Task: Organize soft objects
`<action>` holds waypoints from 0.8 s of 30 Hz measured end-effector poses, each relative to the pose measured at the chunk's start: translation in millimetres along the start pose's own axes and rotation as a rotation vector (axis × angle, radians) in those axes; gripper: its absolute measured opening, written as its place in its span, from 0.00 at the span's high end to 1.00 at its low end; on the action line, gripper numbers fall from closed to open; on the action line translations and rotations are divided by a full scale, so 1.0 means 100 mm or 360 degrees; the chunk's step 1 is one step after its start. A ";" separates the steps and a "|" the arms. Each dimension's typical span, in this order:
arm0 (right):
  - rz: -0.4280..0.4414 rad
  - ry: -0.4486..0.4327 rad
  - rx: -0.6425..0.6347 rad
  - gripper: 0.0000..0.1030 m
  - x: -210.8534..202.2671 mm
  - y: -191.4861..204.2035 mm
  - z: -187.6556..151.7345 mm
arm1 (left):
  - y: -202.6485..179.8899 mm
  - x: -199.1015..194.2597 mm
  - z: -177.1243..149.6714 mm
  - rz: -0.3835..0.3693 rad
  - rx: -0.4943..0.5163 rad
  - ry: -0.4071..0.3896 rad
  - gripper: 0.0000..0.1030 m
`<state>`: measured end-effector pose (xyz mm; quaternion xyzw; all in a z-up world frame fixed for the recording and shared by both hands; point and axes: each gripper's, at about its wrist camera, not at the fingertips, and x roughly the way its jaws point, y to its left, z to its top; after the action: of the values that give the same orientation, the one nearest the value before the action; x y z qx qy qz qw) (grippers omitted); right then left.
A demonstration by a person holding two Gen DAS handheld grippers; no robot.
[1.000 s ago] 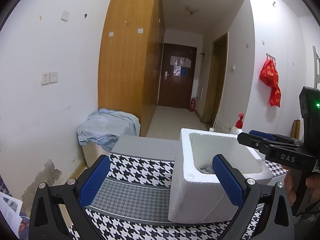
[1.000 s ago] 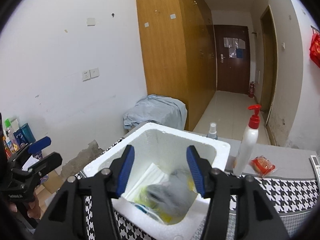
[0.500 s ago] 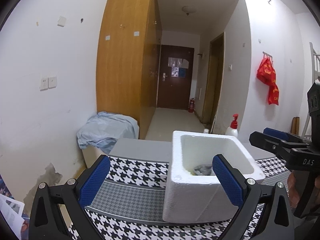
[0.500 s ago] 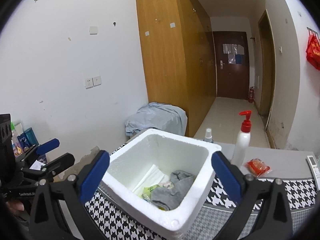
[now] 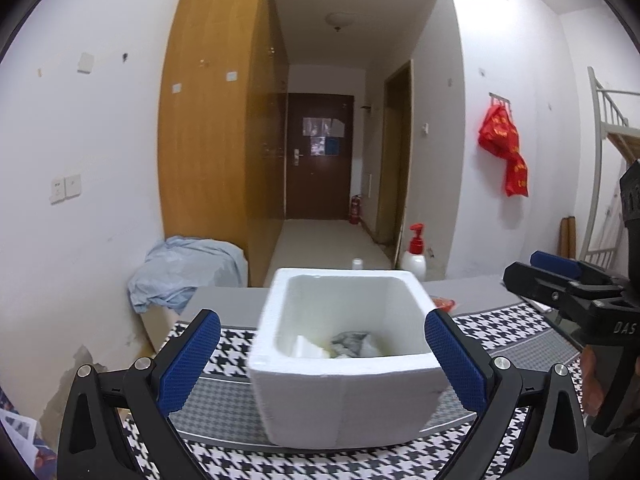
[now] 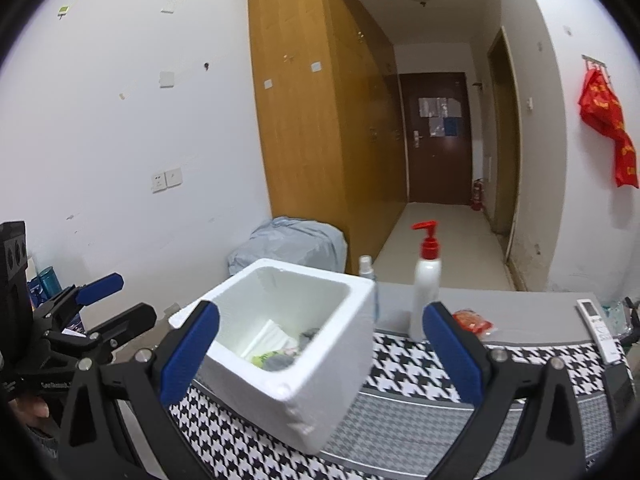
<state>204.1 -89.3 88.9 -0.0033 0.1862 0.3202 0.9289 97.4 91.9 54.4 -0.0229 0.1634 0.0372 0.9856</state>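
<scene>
Straight ahead of my left gripper [image 5: 322, 354] sits the white foam box [image 5: 344, 392] on the houndstooth cloth [image 5: 224, 364] that covers the desk [image 5: 224, 300]. Both my grippers are spread wide and hold nothing; the box stands in the gap between the left one's blue pads, untouched. My right gripper [image 6: 320, 350] looks at the same box from its right-hand corner, with the box ahead and slightly left of it.

Inside the box lies a crumpled grey cloth [image 5: 350, 342], next to a flat white piece [image 5: 308, 349] leaning at the near-left of the floor. From the right wrist I also see something yellow-green [image 6: 262, 358] beside the grey cloth; I can't tell what it is. The near wall hides the rest of the box floor.

Beyond my right gripper stands a white pump bottle [image 6: 426, 292] with a red top, a small clear spray bottle [image 6: 366, 266] half hidden behind the box rim, a red packet [image 6: 472, 320], and a white remote [image 6: 598, 326] near the desk's right edge.
</scene>
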 end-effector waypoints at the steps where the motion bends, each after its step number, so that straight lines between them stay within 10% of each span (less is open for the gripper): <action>1: -0.0006 -0.0009 0.0007 0.00 -0.05 -0.04 -0.01 | -0.04 0.00 0.00 -0.0012 0.0005 0.0004 0.01; 24: -0.0276 -0.0087 0.0057 0.00 -0.73 -0.44 -0.28 | -0.60 -0.14 0.03 -0.0133 0.0074 -0.0052 0.01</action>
<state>167.5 -171.0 83.6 0.0060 0.1655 0.2353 0.9577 90.0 31.6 64.1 -0.0061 0.1471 -0.0076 0.9891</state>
